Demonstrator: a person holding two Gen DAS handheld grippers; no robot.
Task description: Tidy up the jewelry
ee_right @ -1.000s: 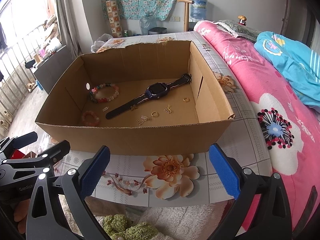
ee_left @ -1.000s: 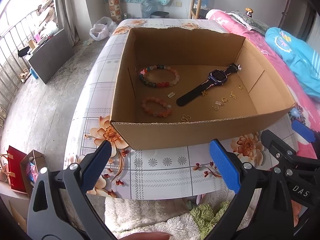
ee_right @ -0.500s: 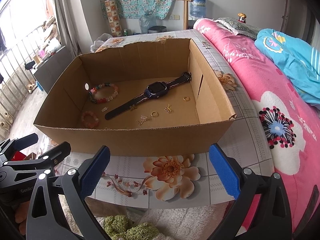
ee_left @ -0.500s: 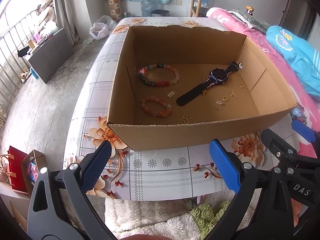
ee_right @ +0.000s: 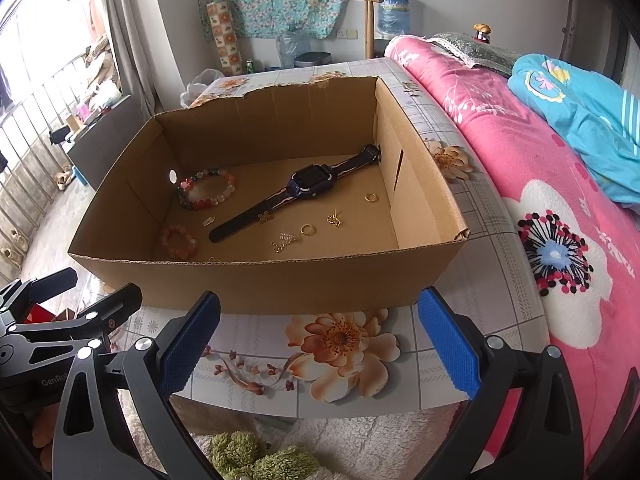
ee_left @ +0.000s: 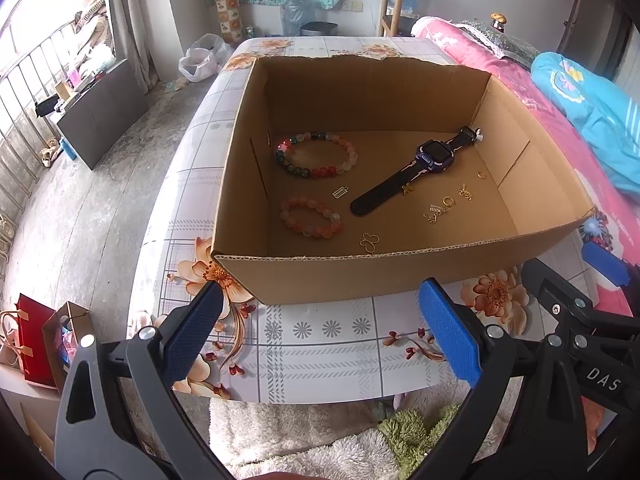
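Both grippers agape, empty; beaded bracelets, dark watch (strap flat) in box

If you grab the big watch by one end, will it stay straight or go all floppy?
Probably floppy: the watch has long thin straps lying flat on the box floor, so they likely bend. The chunky face looks heaviest, so it may sag there. A small gold charm touching the strap might shift.

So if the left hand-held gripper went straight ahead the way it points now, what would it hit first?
Most likely the near wall of the cardboard box. The open left hand-held gripper sits low over the table, in front of that wall, though its height is hard to judge.
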